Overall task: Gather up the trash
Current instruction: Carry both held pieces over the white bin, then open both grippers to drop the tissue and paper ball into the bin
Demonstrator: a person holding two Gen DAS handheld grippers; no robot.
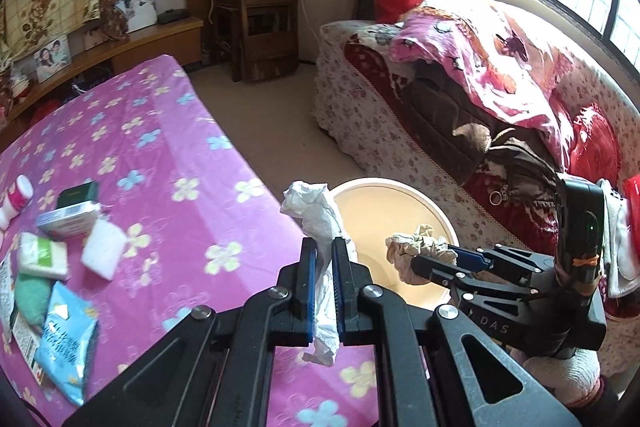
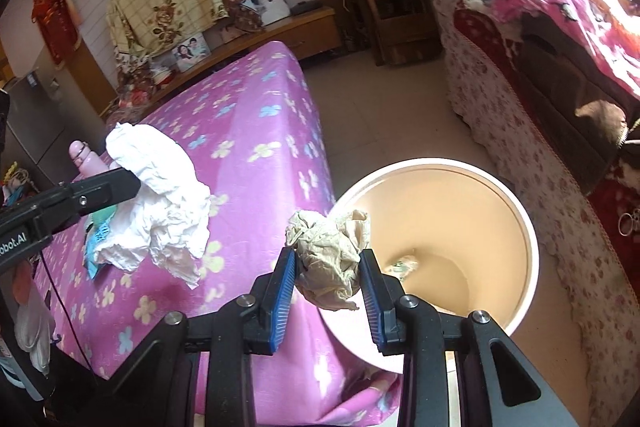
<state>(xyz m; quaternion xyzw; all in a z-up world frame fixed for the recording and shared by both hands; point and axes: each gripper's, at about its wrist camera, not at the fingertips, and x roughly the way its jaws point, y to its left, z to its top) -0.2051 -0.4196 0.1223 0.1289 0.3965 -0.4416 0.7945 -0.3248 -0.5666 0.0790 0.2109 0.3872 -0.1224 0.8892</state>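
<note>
My left gripper is shut on a crumpled white tissue, which sticks up past its blue pads at the table's edge. The same white tissue shows large in the right wrist view, hanging from the left gripper over the purple cloth. My right gripper is shut on a crumpled beige paper wad, held just over the near rim of a round cream bin. That bin stands on the floor beside the table; a scrap lies at its bottom. In the left wrist view the right gripper holds the beige wad above the bin.
A table with purple flowered cloth carries packets, a white pad, a blue pouch and a small bottle. A sofa with pink blanket flanks the bin on the right. Wooden chair at the back; tiled floor between.
</note>
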